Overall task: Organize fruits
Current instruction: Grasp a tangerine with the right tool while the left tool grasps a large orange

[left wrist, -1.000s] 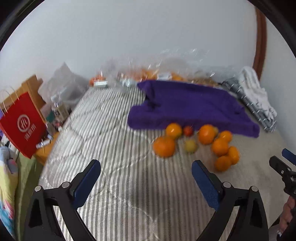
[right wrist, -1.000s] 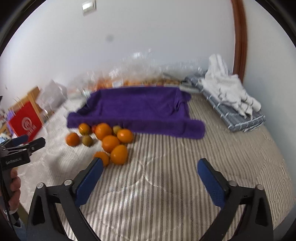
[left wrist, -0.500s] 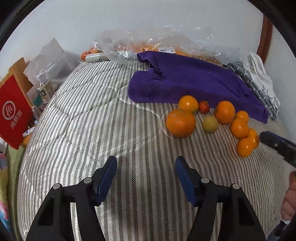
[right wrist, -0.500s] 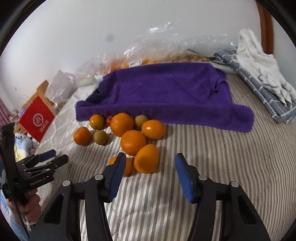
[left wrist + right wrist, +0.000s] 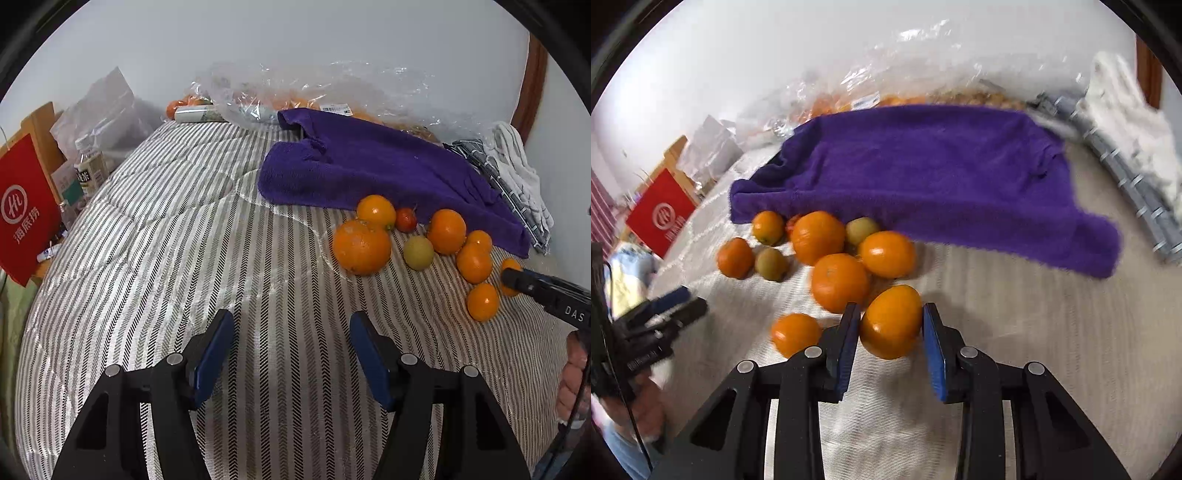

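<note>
A cluster of oranges (image 5: pixel 362 246), two greenish fruits (image 5: pixel 418 253) and a small red tomato (image 5: pixel 406 219) lies on the striped bed by a purple towel (image 5: pixel 369 170). My right gripper (image 5: pixel 891 317) has its blue pads on either side of the nearest orange (image 5: pixel 891 321), which rests on the bed; the pads stand close to it, touching or nearly so. More oranges (image 5: pixel 839 282) lie just behind it. My left gripper (image 5: pixel 291 347) is open and empty above bare bedding, short of the fruit. The right gripper's tip (image 5: pixel 517 280) shows in the left wrist view.
Clear plastic bags of fruit (image 5: pixel 295 96) lie at the bed's far end by the wall. A grey checked cloth with a white towel (image 5: pixel 517 162) lies at the right. A red paper bag (image 5: pixel 26 210) and bottles (image 5: pixel 86 171) stand off the left edge.
Both grippers have narrowed and moved toward the fruit. The right gripper has come forward and down around the nearest orange. The left gripper has edged a little closer.
</note>
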Tool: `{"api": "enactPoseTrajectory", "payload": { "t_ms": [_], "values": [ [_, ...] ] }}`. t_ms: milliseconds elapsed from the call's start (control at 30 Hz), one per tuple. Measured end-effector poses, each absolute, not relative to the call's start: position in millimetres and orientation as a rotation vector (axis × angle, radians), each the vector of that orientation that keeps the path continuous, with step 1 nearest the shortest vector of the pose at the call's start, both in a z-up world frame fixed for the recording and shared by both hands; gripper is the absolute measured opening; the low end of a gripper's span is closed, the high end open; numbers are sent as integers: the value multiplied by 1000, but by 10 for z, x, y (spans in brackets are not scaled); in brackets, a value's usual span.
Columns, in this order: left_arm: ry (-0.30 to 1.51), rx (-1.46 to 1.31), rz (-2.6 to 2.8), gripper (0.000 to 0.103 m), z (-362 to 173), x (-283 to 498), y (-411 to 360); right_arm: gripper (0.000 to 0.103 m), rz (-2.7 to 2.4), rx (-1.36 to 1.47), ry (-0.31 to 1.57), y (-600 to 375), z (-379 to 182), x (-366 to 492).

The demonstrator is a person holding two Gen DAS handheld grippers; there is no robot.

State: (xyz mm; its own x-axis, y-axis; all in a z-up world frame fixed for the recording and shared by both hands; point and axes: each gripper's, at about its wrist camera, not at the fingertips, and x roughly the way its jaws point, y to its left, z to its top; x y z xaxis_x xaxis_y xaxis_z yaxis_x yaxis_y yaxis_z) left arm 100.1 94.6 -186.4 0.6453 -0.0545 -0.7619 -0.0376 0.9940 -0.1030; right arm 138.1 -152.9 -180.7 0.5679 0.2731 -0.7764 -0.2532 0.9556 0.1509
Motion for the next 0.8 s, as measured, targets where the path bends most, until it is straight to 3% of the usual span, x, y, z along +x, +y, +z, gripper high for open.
{"api": "enactPoseTrajectory", "payload": {
  "t_ms": [400,567,800],
  "values": [
    [889,-59,-3,68,-1889,1028,852,35,229,-23,872,-1736,-1972,1353],
    [896,-42,-6,75,-1899,1043,813,35,241,-29,875,-1678,-1968,1411],
    [889,-67,-11,75,-1886,1038,835,33,248,-2,871,-1755,-1965,1387]
  ]
}}
